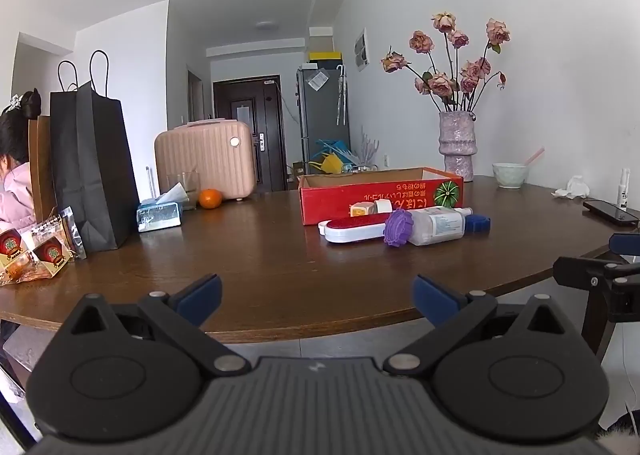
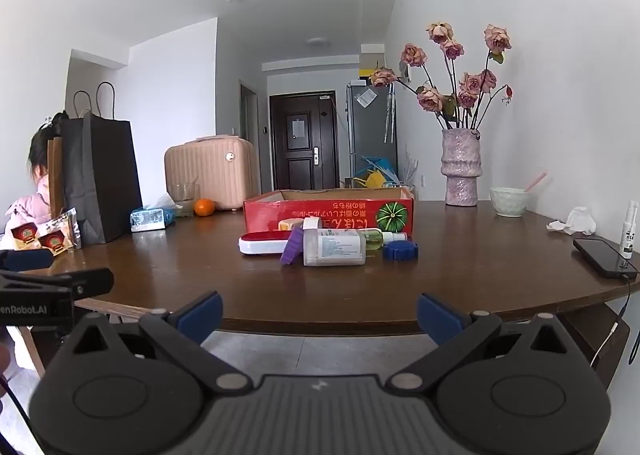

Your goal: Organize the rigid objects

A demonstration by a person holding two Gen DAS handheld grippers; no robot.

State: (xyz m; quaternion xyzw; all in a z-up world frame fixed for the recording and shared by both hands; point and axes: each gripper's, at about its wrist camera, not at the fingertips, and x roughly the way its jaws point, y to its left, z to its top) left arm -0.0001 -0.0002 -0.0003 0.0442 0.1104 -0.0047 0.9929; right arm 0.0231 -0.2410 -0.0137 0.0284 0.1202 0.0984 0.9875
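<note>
Both the left gripper (image 1: 316,297) and right gripper (image 2: 318,313) hang released near the table edge; a careless reach could roll the bottle (image 2: 334,247) or knock the purple cap (image 2: 292,245).

One red box (image 2: 328,211), two bottles (image 2: 334,247), two paper bags (image 1: 90,167)

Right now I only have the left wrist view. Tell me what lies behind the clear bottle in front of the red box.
Observer: A green-tinted bottle lies behind the clear bottle, in front of the red box.
Operator: Report on the phone's near end.
Observer: A cable is plugged into the phone and hangs over the table edge.
Operator: Check the right gripper.
Observer: The right gripper is open, short of the table.
</note>
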